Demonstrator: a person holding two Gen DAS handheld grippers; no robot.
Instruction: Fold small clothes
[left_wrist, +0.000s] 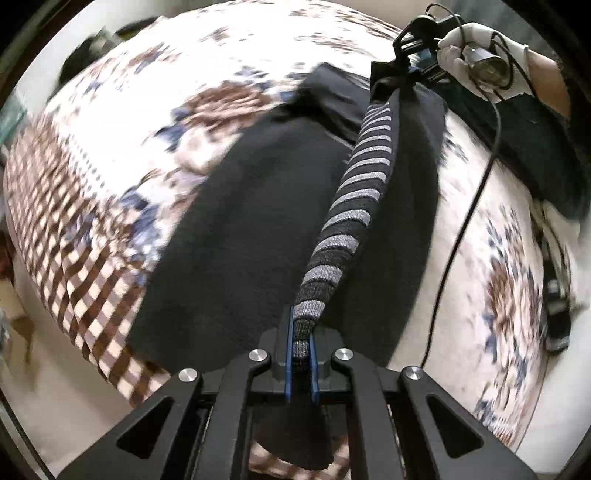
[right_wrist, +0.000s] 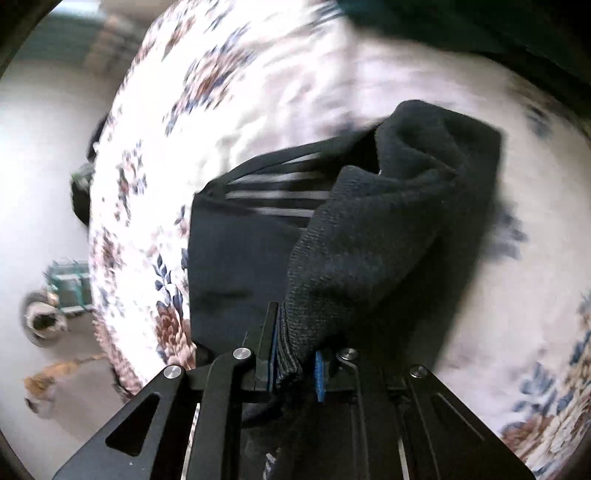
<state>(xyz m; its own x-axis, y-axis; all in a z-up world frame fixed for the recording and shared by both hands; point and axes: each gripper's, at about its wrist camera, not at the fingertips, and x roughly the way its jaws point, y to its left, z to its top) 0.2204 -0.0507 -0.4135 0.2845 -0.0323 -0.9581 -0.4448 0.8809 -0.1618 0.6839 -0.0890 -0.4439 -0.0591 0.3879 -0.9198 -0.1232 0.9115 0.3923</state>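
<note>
Black knit sock with grey stripes (left_wrist: 354, 206) strung taut above the floral bedspread (left_wrist: 207, 74), long axis running gripper to gripper. Left gripper (left_wrist: 302, 354) fingers clenched on one end; right gripper (right_wrist: 295, 363) fingers clamped on the dark cuff. Ends well apart, neither hand nearer the middle.

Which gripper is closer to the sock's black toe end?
Right. The right gripper is clamped on the black end of the striped sock; the left gripper holds the opposite, striped end.
</note>
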